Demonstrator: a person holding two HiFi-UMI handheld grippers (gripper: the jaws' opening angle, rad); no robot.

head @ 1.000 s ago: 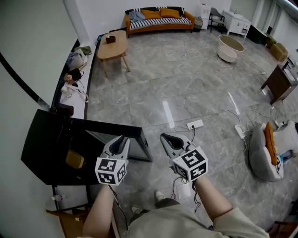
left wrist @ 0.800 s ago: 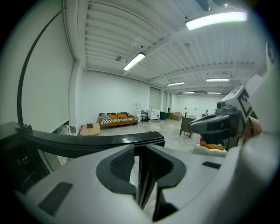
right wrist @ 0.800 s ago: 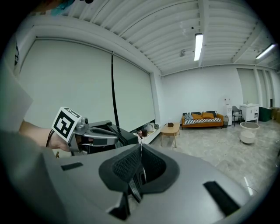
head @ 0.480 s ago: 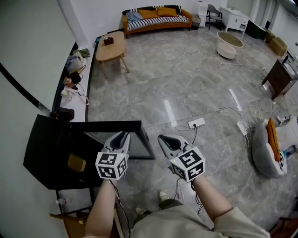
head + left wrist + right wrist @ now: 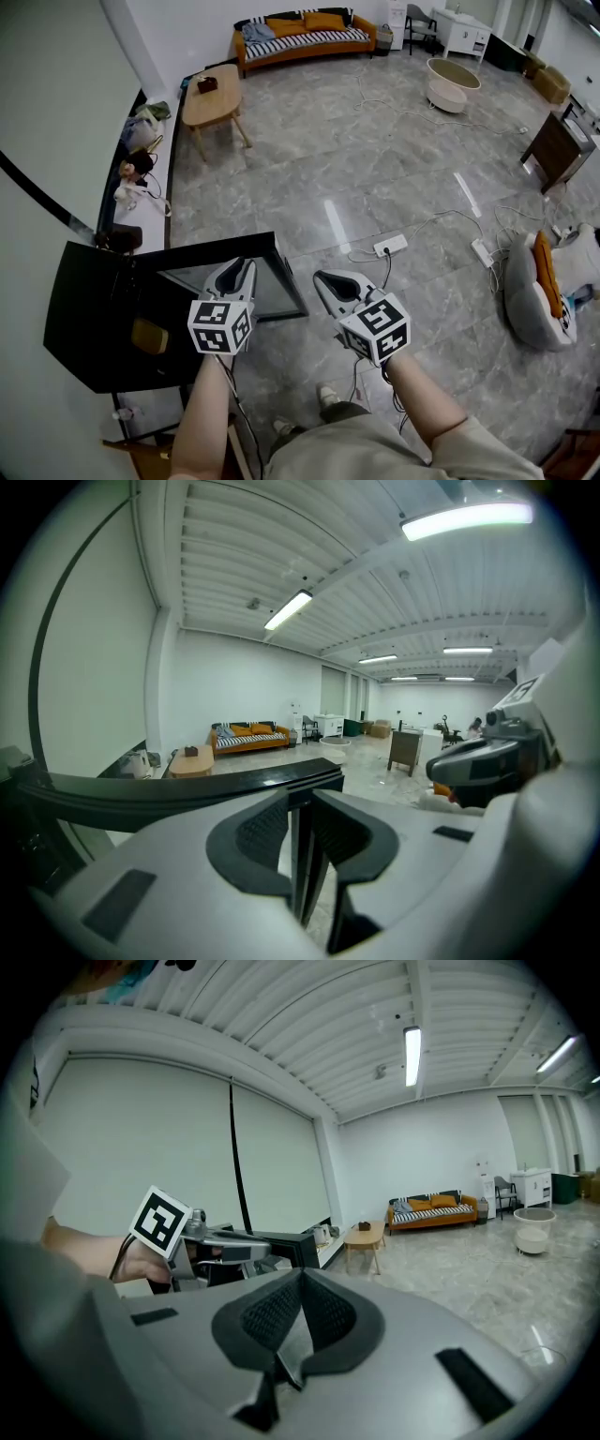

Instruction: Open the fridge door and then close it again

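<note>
The grey marble floor [image 5: 375, 169] fills most of the head view. At its left edge, against the white wall, stands a low black fridge [image 5: 94, 309], seen from above. Its door [image 5: 211, 253] is swung open, reaching out from the fridge's front over the floor, with the free end towards the middle of the room.

At the far edge of the floor an orange sofa [image 5: 305, 33] stands along the back wall, and a wooden coffee table [image 5: 208, 94] sits in front of it, nearer the left wall. A white power strip [image 5: 391, 247] lies on the floor beyond the two grippers, its cables trailing away.

The left gripper [image 5: 234, 274] is at the free end of the door. In the left gripper view its fingers [image 5: 267, 832] stand narrowly apart and clamp the thin dark edge of the door [image 5: 187, 794], which rises upright between them.

The right gripper [image 5: 326, 279] hangs just beside the left one, clear of the door. In the right gripper view its fingers [image 5: 272, 1312] are pressed together with nothing between them.
</note>
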